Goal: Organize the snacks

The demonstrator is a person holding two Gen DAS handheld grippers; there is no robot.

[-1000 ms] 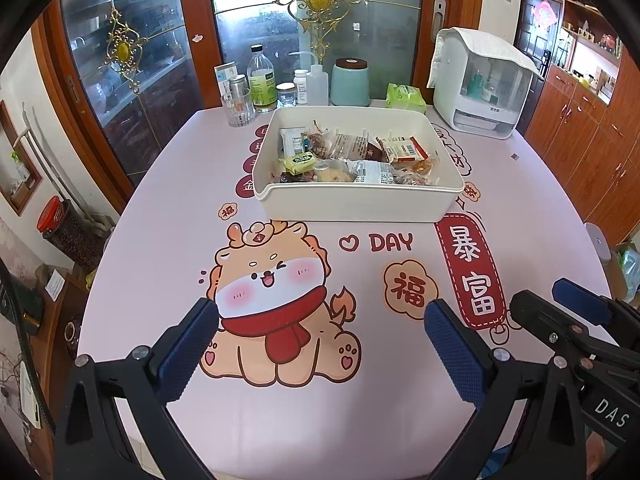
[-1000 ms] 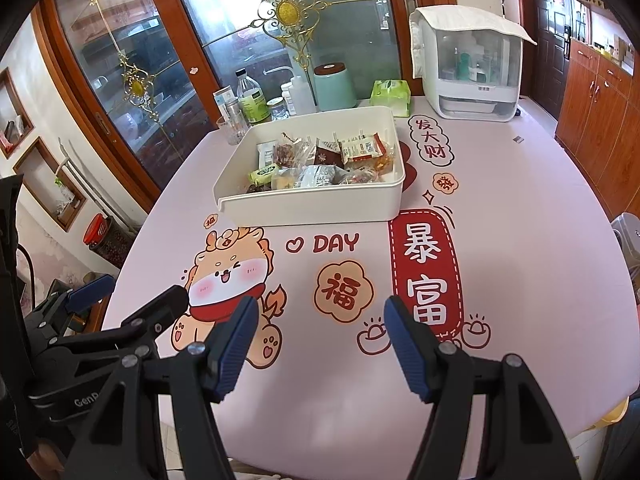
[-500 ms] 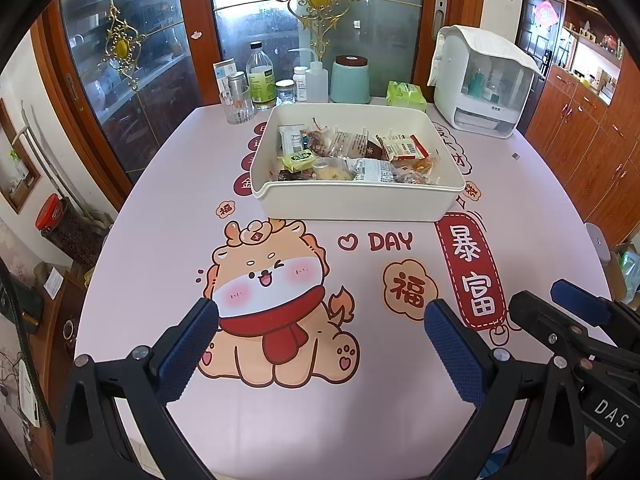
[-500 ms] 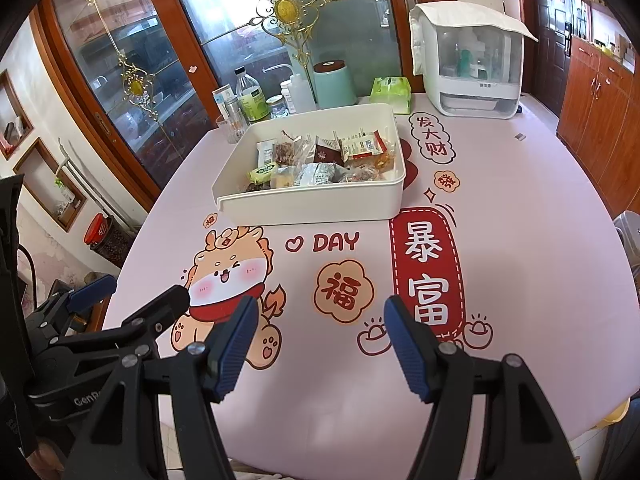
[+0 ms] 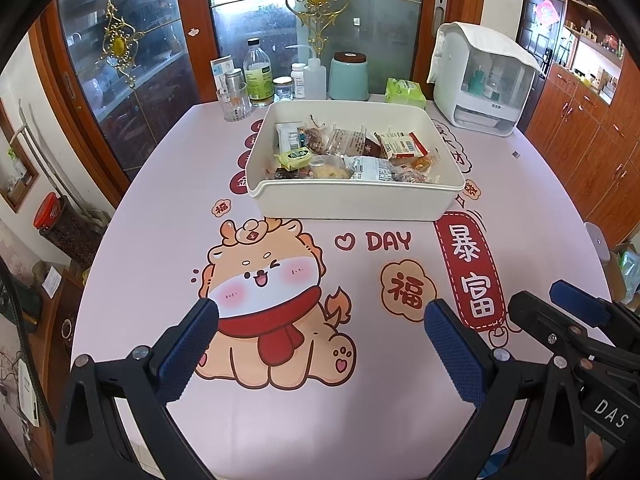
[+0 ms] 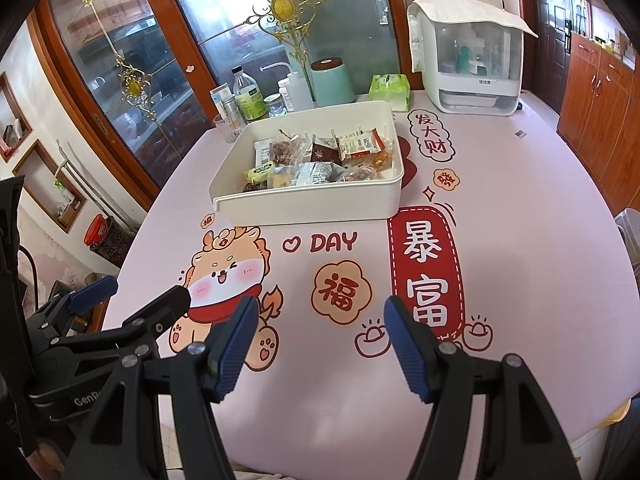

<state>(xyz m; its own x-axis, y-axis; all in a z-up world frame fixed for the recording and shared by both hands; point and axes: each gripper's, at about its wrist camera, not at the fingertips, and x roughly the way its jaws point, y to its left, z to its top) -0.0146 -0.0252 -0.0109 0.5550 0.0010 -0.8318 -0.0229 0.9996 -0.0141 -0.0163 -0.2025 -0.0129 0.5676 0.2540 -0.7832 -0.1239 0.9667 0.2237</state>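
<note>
Nothing has moved since earlier. Your left tongs (image 5: 320,332) and right tongs (image 6: 318,330) hover wide apart and empty over the table's (image 5: 540,216) near edge; the snacks (image 5: 352,154) sit in the tray (image 5: 352,202) toward its far edge.

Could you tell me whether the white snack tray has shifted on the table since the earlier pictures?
No. The white snack tray sits just beyond the printed "DAY" lettering, as before.

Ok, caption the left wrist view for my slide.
Open left gripper hovering over cartoon tablecloth, facing white bin of snacks.
</note>
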